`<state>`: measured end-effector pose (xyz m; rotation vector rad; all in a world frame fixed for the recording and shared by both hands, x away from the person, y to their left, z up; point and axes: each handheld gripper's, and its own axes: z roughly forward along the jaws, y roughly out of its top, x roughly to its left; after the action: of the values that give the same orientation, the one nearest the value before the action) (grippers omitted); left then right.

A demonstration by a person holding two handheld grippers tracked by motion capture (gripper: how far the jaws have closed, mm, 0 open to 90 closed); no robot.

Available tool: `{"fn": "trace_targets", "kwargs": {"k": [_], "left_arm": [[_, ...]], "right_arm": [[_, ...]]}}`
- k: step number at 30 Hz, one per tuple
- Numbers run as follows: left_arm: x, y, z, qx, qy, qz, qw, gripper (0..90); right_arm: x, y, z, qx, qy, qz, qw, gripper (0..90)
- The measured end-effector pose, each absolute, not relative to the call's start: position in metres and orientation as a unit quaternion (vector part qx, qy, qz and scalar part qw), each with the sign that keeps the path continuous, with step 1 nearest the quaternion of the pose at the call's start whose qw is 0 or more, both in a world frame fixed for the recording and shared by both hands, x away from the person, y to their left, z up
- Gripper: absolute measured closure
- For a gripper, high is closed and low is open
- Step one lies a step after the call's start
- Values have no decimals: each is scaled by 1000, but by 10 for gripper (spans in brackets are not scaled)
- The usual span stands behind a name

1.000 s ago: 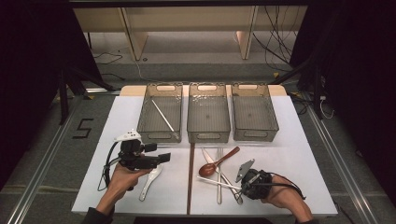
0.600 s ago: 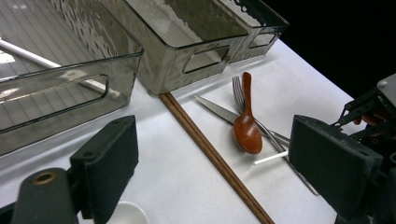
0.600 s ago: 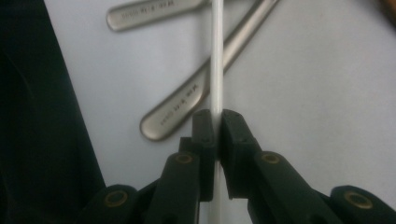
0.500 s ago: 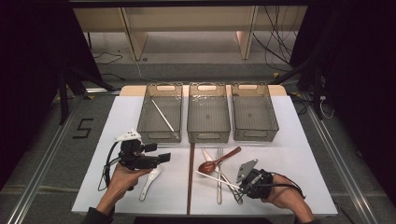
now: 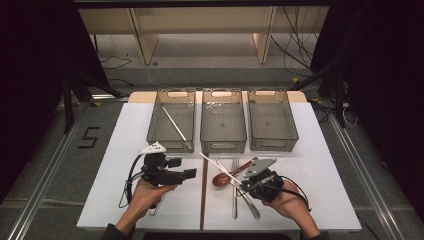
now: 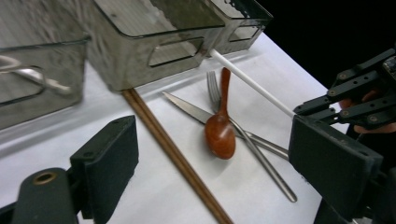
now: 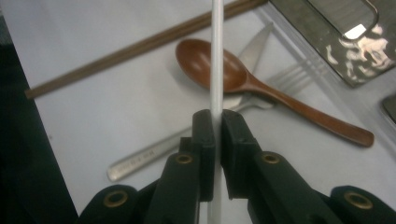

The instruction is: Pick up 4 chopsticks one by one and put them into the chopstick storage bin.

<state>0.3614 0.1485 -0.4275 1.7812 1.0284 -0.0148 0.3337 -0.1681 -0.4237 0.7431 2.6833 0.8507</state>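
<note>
My right gripper (image 5: 243,185) (image 7: 217,120) is shut on a white chopstick (image 5: 220,167) (image 7: 217,56) and holds it above the table, its free end pointing up and left. Under it lie a brown wooden spoon (image 5: 226,177) (image 7: 196,58), a metal fork (image 5: 234,192) and a knife (image 5: 250,202). My left gripper (image 5: 186,169) (image 6: 217,140) is open just left of the cutlery with nothing between its jaws. In the left gripper view the spoon (image 6: 220,135), fork (image 6: 212,84), knife (image 6: 187,106) and raised chopstick (image 6: 252,84) sit ahead of the jaws.
Three clear bins stand in a row at the back: left (image 5: 172,145), middle (image 5: 223,145), right (image 5: 272,145). A second white chopstick (image 5: 175,125) lies in the left bin. A brown strip (image 5: 202,200) (image 6: 173,154) runs along the seam between the two white sheets.
My right gripper has risen with the white chopstick, lifting it off the table. My left gripper has shifted right toward the cutlery, jaws still wide.
</note>
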Motion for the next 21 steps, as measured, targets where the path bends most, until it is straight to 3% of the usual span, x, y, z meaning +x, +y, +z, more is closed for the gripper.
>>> {"fn": "trace_targets", "kwargs": {"k": [14,21], "left_arm": [[367,120,-433,711,446,-74,538,210],[370,112,-435,699,452,-90,547,304]], "right_arm": [[333,-148,-420,256,901,330,118,851],[332,-144,-417,254,895,346,122,851]]}}
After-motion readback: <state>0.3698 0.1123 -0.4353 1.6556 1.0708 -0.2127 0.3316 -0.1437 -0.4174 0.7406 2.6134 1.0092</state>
